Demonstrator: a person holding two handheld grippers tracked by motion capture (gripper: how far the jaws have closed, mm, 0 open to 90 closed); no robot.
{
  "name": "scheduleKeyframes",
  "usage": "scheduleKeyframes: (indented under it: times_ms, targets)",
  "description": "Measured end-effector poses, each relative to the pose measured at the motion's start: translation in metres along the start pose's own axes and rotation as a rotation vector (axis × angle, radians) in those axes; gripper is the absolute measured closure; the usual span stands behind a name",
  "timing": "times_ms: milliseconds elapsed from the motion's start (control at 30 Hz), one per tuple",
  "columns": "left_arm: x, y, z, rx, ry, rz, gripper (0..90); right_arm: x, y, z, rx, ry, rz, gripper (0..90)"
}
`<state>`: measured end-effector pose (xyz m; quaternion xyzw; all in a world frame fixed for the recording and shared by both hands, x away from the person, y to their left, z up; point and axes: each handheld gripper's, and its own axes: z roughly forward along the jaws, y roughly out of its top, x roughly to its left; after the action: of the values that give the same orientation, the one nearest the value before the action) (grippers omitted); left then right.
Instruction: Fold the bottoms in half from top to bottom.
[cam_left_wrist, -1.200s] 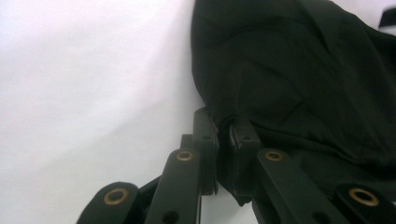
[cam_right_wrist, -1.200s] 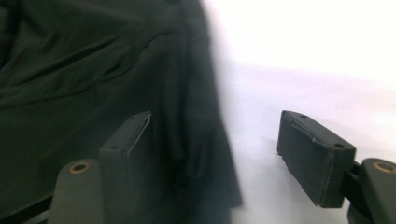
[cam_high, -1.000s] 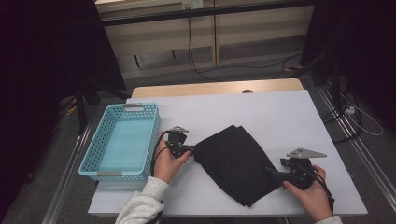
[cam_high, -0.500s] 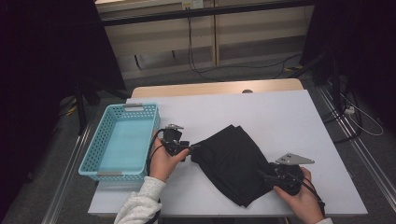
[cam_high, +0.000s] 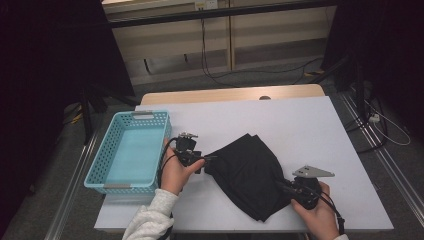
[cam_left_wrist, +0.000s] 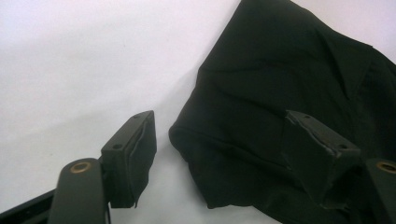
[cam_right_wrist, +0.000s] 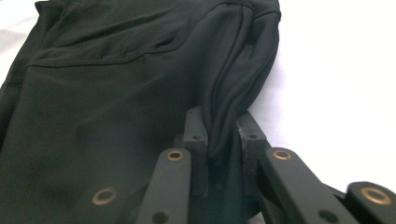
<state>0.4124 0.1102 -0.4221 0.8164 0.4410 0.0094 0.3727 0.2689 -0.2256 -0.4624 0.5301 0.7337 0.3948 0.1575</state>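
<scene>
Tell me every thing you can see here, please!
black cloth: one, black, folded, middle of the table
basket: one, light blue, left side of the table
table: one, white top with a wooden far edge
cables: several, dark, on the floor behind the table
left claw: one, black, jaws just opening, at the cloth's left edge
right claw: one, black, jaws just closing, pinching the cloth's fold
hands: two, each holding a claw

The black garment (cam_high: 250, 175) lay folded and rumpled on the white desk (cam_high: 300, 125), running slantwise from its middle toward the near edge. A stitched seam curved across it, and one thick folded edge stood bunched upward.
</scene>
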Motion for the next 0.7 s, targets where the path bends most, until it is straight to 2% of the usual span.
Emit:
scheduleKeyframes:
  times_ms: [133,200,300,467,500,700]
  targets:
    - [-0.002,0.002,0.003,0.011,0.002,-0.004,25.7,0.002,0.001,0.0,0.0,-0.006,-0.025,80.6]
    - [-0.002,0.003,0.005,0.007,0.023,-0.016,25.2,0.004,0.002,-0.001,0.003,-0.016,-0.049,81.0]
    - [-0.001,0.003,0.009,0.043,0.052,-0.024,22.6,0.004,0.003,-0.001,0.005,-0.014,-0.057,81.3]
    - [-0.004,0.002,0.022,0.066,0.087,0.059,21.9,0.002,0.003,-0.001,0.005,0.001,-0.051,81.1]
    - [-0.005,0.002,0.025,0.082,0.104,0.087,21.8,0.002,0.003,-0.001,0.005,0.003,-0.05,81.1]
    - [-0.011,0.001,0.034,0.104,0.124,0.129,21.5,0.001,0.003,-0.001,0.004,0.006,-0.053,80.9]
